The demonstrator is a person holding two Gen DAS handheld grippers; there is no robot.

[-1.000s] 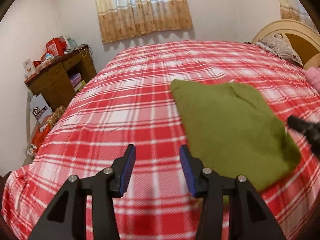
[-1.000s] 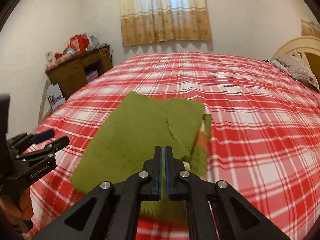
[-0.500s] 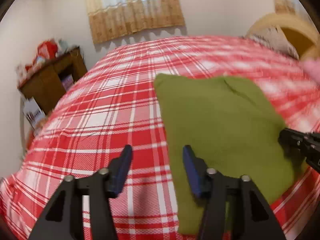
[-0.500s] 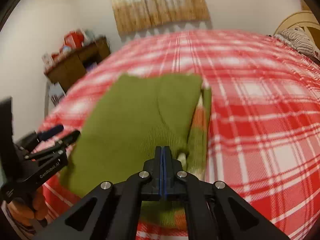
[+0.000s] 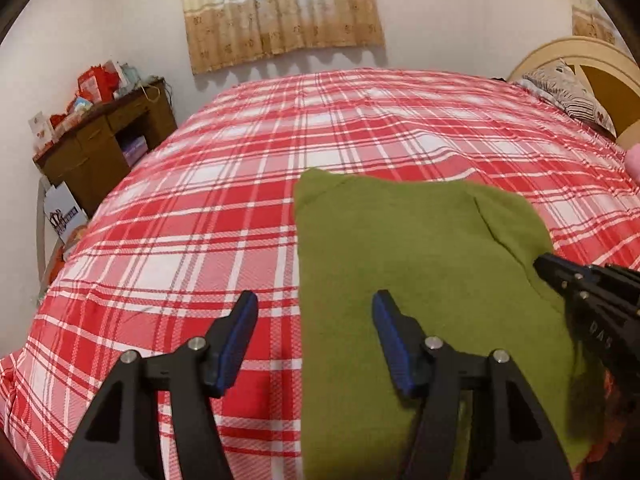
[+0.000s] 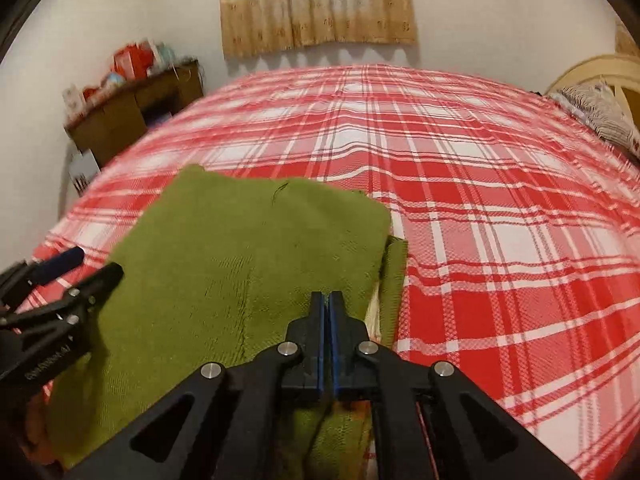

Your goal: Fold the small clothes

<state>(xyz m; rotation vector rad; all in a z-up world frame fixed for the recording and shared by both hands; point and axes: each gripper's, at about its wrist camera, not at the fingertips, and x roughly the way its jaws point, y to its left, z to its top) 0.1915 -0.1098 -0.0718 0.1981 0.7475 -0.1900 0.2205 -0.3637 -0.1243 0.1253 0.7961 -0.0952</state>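
My left gripper (image 5: 314, 316) has just been opening; its blue-padded jaws straddle the left edge of the folded olive-green knit garment (image 5: 420, 264), pressing nothing. Garment sits lower centre on the red-and-white plaid bedspread (image 5: 208, 216). My right gripper (image 6: 328, 306) is closed, pads together over the cloth; grip unclear.

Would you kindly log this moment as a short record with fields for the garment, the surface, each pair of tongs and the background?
garment: green knit sweater, folded flat
surface: bed with red plaid sheet
left tongs: open, straddling the sweater's left edge, gripping nothing; jaws have just been opening
right tongs: shut, nothing visibly between the pads, over the sweater's right part
background: wooden desk, curtain, headboard
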